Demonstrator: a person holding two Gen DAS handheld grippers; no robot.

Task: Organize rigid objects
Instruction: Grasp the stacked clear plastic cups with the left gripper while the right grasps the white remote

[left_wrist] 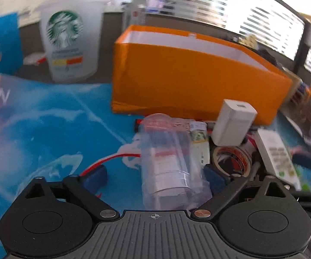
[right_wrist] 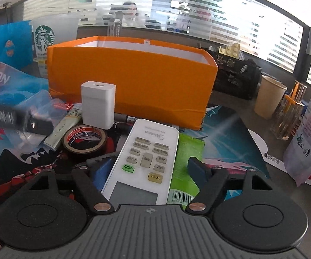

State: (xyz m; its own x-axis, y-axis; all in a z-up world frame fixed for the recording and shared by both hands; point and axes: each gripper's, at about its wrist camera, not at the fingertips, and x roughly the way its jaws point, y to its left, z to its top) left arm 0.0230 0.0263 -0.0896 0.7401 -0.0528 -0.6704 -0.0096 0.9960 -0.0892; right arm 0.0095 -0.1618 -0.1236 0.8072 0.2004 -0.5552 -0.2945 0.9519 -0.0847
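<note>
An open orange box [left_wrist: 194, 79] [right_wrist: 131, 82] stands at the back of the blue mat. In front of it lie a clear plastic jar [left_wrist: 166, 157], a white charger block [left_wrist: 233, 125] [right_wrist: 98, 104], a tape roll [left_wrist: 233, 159] [right_wrist: 84, 140], a small tube [right_wrist: 62, 127] and a white remote [left_wrist: 278, 153] [right_wrist: 144, 161]. My left gripper [left_wrist: 155, 177] is open, its blue fingers on either side of the jar. My right gripper [right_wrist: 153, 169] is open, its fingers on either side of the remote.
A Starbucks cup [left_wrist: 69, 43] [right_wrist: 44, 41] and a blue folder [right_wrist: 6, 45] stand at the back left. A green packet [right_wrist: 185, 161] lies under the remote. A paper cup [right_wrist: 269, 97], a black mesh organiser [right_wrist: 237, 75] and a white bag [right_wrist: 308, 129] stand at the right.
</note>
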